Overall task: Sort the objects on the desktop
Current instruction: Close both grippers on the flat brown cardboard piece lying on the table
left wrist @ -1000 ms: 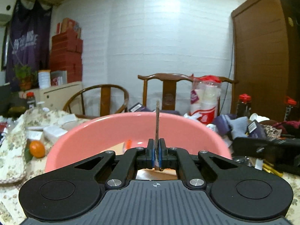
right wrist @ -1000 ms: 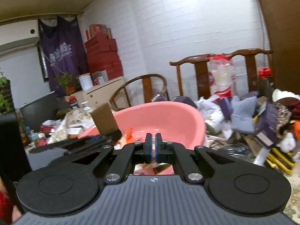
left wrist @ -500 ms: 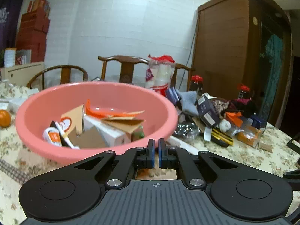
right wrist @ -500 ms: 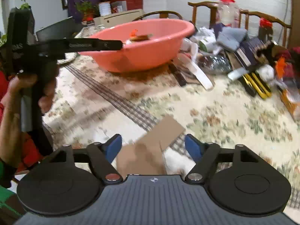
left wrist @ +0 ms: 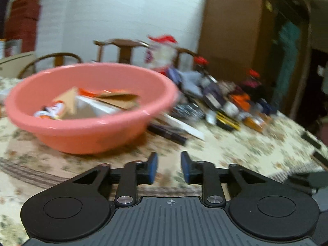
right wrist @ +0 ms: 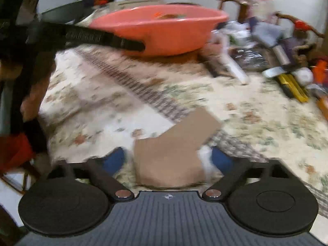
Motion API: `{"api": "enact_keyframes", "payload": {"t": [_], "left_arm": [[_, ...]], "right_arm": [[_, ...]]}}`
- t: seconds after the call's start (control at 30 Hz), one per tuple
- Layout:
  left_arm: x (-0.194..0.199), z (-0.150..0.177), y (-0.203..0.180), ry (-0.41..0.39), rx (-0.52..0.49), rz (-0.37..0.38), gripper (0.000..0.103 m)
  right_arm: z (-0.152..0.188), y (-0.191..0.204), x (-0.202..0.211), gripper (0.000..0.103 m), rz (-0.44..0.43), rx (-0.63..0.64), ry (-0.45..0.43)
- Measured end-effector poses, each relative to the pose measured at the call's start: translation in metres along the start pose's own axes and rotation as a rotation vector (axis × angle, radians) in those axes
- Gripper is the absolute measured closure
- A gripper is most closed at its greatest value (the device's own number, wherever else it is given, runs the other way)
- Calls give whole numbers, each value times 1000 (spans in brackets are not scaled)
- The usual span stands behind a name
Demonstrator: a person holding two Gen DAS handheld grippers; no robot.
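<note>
A pink basin (left wrist: 92, 127) stands on the flowered tablecloth (left wrist: 235, 149) and holds cardboard scraps and packets. My left gripper (left wrist: 169, 161) hovers just in front of the basin, its jaws opening with nothing between them. The right wrist view also shows the left gripper (right wrist: 141, 46) as a black arm reaching across to the basin (right wrist: 164, 26). My right gripper (right wrist: 168, 160) stands open low over the cloth. A flat brown cardboard piece (right wrist: 174, 149) lies between its blue pads (right wrist: 114, 160), which do not press on it.
A heap of clutter (left wrist: 225, 100) sits right of the basin: red-capped bottles, dark boxes, a yellow-and-black item (right wrist: 293, 86) and a long white box (right wrist: 235, 69). Wooden chairs (left wrist: 121, 47) and a brown wardrobe (left wrist: 235, 30) stand behind. A person's hand (right wrist: 30, 94) is at the left.
The left gripper let go of a thin cardboard strip over the basin, came down in front of it and parted its jaws. The right gripper opened and sank over the cardboard piece.
</note>
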State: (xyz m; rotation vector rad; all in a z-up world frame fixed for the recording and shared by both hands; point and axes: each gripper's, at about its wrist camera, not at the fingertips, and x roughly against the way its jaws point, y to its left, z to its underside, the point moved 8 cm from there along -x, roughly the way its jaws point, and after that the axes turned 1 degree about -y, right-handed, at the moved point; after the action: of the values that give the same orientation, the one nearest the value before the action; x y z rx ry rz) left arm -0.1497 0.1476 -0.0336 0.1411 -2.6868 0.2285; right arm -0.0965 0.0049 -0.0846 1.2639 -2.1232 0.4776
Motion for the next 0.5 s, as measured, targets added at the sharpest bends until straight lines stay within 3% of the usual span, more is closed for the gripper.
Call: {"api": "enact_keyframes", "payload": {"t": [0.03,0.17,0.33,0.5], "left_arm": [[-5,3,-8,16,-10,22,58],[-25,15,-31,80,-12,74,55],[-35,25,-44,110,-37,68,52],[-39,25,-50,122,-37,59,47]], "right_arm": [[1,0,4,32,-10,-11,4],[9,-1,15,33,26,-61,-22],[8,-11,39,34,3,-151,-87],[-6,-42,57,33,58,-240,-172]]}}
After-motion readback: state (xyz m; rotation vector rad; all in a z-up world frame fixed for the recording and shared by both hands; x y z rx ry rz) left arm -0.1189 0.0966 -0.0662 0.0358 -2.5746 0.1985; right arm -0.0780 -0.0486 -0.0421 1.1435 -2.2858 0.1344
